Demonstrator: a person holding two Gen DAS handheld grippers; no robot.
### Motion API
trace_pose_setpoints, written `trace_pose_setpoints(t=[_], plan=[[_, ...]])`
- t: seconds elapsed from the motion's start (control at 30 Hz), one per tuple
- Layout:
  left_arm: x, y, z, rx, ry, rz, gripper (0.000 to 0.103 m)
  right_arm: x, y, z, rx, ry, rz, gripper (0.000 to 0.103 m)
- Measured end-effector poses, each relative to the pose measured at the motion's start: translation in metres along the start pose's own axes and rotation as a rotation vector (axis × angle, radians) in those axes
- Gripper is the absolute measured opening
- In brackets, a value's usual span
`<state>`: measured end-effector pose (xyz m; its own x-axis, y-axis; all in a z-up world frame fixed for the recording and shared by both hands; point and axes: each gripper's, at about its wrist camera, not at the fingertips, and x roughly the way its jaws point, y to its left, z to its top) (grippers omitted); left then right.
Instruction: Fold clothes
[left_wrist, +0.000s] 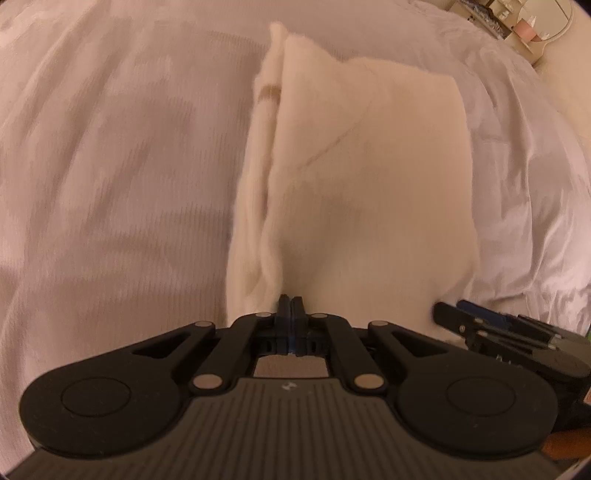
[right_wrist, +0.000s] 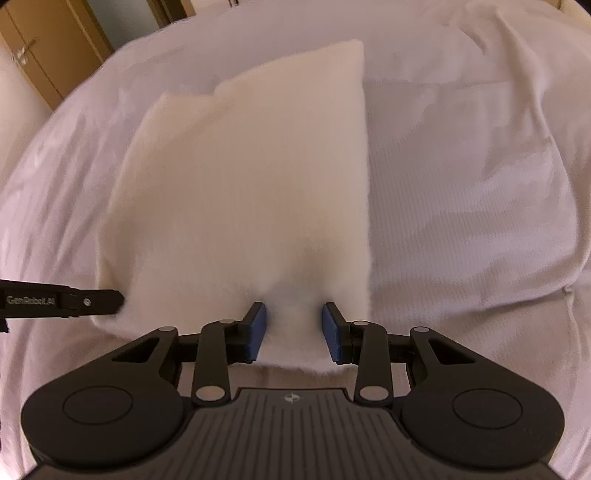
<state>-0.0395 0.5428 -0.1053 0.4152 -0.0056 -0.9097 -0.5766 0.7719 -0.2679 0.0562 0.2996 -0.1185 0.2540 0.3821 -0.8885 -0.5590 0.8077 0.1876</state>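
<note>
A cream fluffy garment (left_wrist: 369, 177) lies folded lengthways on the white bed sheet (left_wrist: 110, 166), with layered edges and a brown mark along its left side. My left gripper (left_wrist: 291, 301) is shut on the garment's near left edge. In the right wrist view the same garment (right_wrist: 251, 177) runs away from me. My right gripper (right_wrist: 294, 317) is open, its blue pads (right_wrist: 256, 330) standing either side of the garment's near edge. The left gripper's tip (right_wrist: 92, 301) touches the garment's left corner there. The right gripper (left_wrist: 491, 325) shows at the garment's near right in the left wrist view.
The wrinkled white sheet (right_wrist: 480, 184) covers the bed all around. A dresser with small items (left_wrist: 517, 26) stands beyond the bed's far right. Wooden wardrobe doors (right_wrist: 48, 48) stand beyond the bed's far left.
</note>
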Motion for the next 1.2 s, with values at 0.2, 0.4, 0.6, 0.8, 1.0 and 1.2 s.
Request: trace_pose_setpoints(t=[0.2,0.4,0.6,0.8,1.0,1.2], plan=[[-0.002,-0.001,-0.009,0.003,0.017,0.011,0.002,0.002,-0.002,0.003,0.012,0.02,-0.002,0.035],[-0.037,-0.006,-0.003,0.032,-0.007,-0.023,0.005,-0.013,-0.007,0.011,0.025,0.034,0.021,0.035],[-0.06,-0.019,0.041,0.134,-0.16,-0.042,0.006,-0.043,-0.027,0.045,0.082,-0.112,0.062,0.036],[-0.015,-0.013,0.071,0.183,-0.158,0.011,0.008,-0.02,-0.033,0.083,0.046,-0.193,0.081,0.036],[0.002,-0.001,0.083,0.114,-0.116,-0.014,0.012,0.017,-0.039,0.092,0.032,-0.101,0.111,0.039],[0.001,0.007,0.131,0.043,-0.16,-0.069,0.033,0.015,-0.064,0.126,0.123,-0.158,0.118,0.039]])
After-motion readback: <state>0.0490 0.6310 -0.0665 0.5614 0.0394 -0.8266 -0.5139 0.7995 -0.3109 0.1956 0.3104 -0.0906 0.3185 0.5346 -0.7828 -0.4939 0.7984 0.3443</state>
